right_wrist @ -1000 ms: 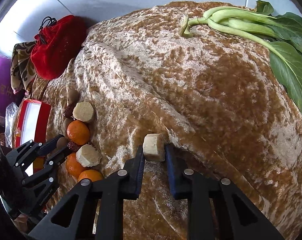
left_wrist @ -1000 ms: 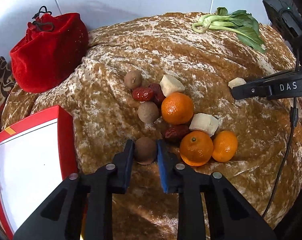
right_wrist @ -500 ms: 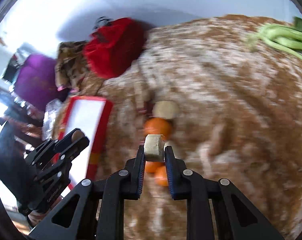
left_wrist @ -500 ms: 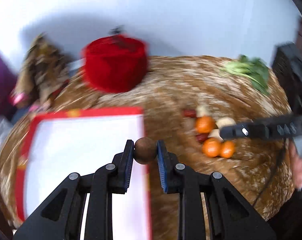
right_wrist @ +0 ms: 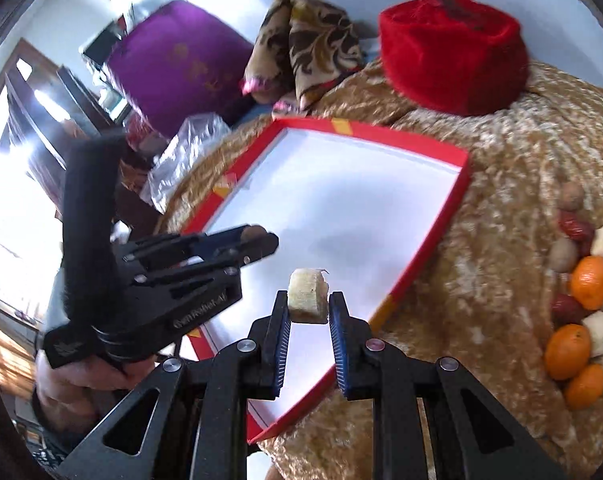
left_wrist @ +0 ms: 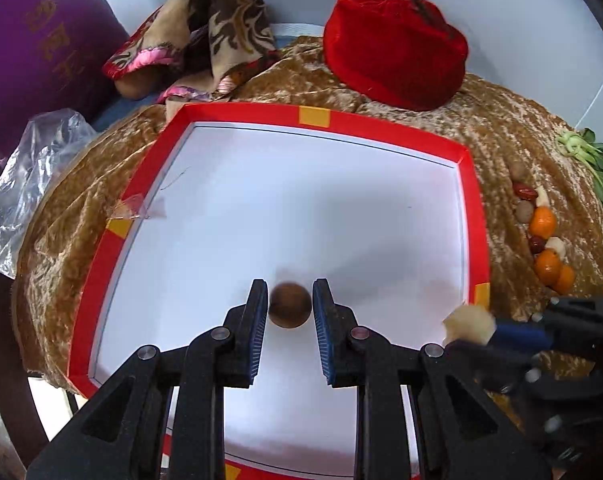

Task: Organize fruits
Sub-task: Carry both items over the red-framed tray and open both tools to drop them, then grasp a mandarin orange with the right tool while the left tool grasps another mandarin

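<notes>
My left gripper (left_wrist: 290, 304) is shut on a round brown fruit (left_wrist: 290, 306) and holds it above the white floor of the red-rimmed tray (left_wrist: 261, 114). My right gripper (right_wrist: 308, 308) is shut on a pale fruit chunk (right_wrist: 306, 295) over the tray's near right edge (right_wrist: 429, 252); it also shows in the left wrist view (left_wrist: 468, 322). The other fruits lie in a row on the brown cloth: oranges (right_wrist: 591, 282), red dates (right_wrist: 575, 226), pale chunks (right_wrist: 599, 332) and brown fruits (right_wrist: 572, 195).
A red velvet bag (left_wrist: 397, 60) sits behind the tray. A patterned cloth (left_wrist: 205, 32), a purple cushion (left_wrist: 33, 52) and a plastic bag (left_wrist: 33, 176) lie at the left. Green leaves (left_wrist: 593, 164) lie at the far right.
Both grippers have carried their fruit left from the pile on the cloth to over the tray. The tray now fills the left view.
</notes>
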Motion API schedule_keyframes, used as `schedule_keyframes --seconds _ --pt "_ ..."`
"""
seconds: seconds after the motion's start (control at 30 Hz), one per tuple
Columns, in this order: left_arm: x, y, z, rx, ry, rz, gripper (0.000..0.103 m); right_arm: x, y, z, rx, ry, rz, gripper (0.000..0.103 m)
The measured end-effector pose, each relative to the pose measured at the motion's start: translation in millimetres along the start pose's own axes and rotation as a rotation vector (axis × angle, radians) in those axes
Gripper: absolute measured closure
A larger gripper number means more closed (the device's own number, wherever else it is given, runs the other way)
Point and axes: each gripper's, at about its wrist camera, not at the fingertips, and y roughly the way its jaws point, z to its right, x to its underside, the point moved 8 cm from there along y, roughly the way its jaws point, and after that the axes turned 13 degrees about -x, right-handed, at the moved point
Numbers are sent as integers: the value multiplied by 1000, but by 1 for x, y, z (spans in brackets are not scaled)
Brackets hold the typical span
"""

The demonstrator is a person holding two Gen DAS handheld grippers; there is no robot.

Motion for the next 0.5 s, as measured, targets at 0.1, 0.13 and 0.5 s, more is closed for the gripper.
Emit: schedule_keyframes --seconds 0.1,0.13,0.5 --pt "-2 -2 -4 -11 10 10 80 9 12 2 34 -13 -38 80" --pt "-3 -4 -3 -11 11 16 77 10 13 2 41 -17 -44 80" --pt "-24 -43 69 93 182 183 65 -11 -74 30 46 61 107 69"
